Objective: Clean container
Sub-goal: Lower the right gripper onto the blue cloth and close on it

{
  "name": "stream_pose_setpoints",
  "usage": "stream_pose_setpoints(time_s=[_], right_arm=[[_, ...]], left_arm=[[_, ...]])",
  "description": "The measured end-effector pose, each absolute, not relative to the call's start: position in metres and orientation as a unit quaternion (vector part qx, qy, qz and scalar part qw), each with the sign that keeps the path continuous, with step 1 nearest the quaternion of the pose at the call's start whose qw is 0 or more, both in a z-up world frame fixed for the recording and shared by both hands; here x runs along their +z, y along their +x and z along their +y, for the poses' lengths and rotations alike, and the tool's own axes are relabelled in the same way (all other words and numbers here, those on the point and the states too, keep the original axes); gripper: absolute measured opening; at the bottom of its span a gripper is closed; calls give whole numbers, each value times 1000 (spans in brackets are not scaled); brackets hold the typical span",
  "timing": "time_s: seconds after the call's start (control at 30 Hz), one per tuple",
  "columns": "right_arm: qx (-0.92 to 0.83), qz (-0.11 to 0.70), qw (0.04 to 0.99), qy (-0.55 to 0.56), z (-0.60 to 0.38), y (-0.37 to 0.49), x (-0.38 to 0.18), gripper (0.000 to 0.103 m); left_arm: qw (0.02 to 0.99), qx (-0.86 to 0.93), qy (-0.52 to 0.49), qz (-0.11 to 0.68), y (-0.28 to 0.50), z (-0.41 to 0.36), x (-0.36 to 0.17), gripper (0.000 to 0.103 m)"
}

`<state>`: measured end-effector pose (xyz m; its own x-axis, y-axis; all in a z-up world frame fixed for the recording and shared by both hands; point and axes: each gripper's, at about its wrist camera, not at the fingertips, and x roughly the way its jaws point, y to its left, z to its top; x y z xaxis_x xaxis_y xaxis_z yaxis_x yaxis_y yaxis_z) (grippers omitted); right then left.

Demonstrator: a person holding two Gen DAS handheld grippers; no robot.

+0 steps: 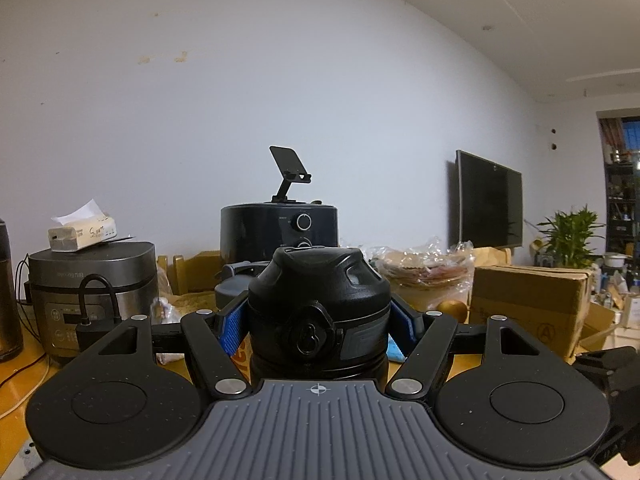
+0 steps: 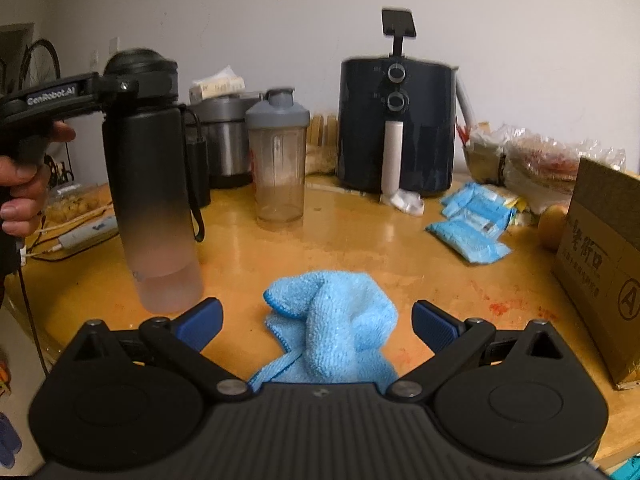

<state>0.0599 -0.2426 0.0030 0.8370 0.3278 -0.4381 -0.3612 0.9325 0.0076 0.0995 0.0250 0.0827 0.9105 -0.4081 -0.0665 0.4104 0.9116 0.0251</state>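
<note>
Wide yellow counter [image 2: 340, 240] under everything. Big dark air fryer [image 2: 396, 128] at the back of it, good for telling places.

Tall black bottle [image 2: 152, 184], the thing to clean: far left of the air fryer and nearer the camera. Stands straight up, lid on. Clamped high up, round the lid, by the left tongs [image 1: 318, 320], with a hand [image 2: 20, 184] on the handle. Bottom on the counter or just over it; hard to tell which. Could slip or swing, since held only at the top, with the long body free below. Could pop the lid loose too, if squeezed or twisted there. Could also bump the shaker cup [image 2: 279, 160] just right of it and knock it over.

Right tongs [image 2: 318, 320]: spread wide apart, holding nothing, pointing down at the fluffy blue cloth [image 2: 332, 320] in front of the air fryer, near the counter's edge. Cloth bunched between the blue tips, touching neither. Might catch only a small pinch of cloth and drop the rest, being so lumpy.

Now the things that hold stuff. Air fryer: drawer pushed in, inside hidden. Brown cardboard box [image 2: 600, 264], far right of the air fryer: shut, inside hidden. Grey rice cooker [image 2: 224, 140], left of the air fryer: lid down, tissue pack [image 2: 218, 84] on top. Bottle: dark on top, see-through at the bottom, looks empty there. Shaker cup, between bottle and air fryer: grey lid on, looks empty, a bit cloudy inside.
</note>
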Motion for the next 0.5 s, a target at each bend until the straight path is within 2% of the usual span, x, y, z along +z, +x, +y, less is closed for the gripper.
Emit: stream_pose_setpoints(time_s=[0.5], right_arm=[[173, 329, 926, -68, -232, 92, 12, 103]], left_arm=[[978, -207, 10, 30, 99, 26, 79, 68]])
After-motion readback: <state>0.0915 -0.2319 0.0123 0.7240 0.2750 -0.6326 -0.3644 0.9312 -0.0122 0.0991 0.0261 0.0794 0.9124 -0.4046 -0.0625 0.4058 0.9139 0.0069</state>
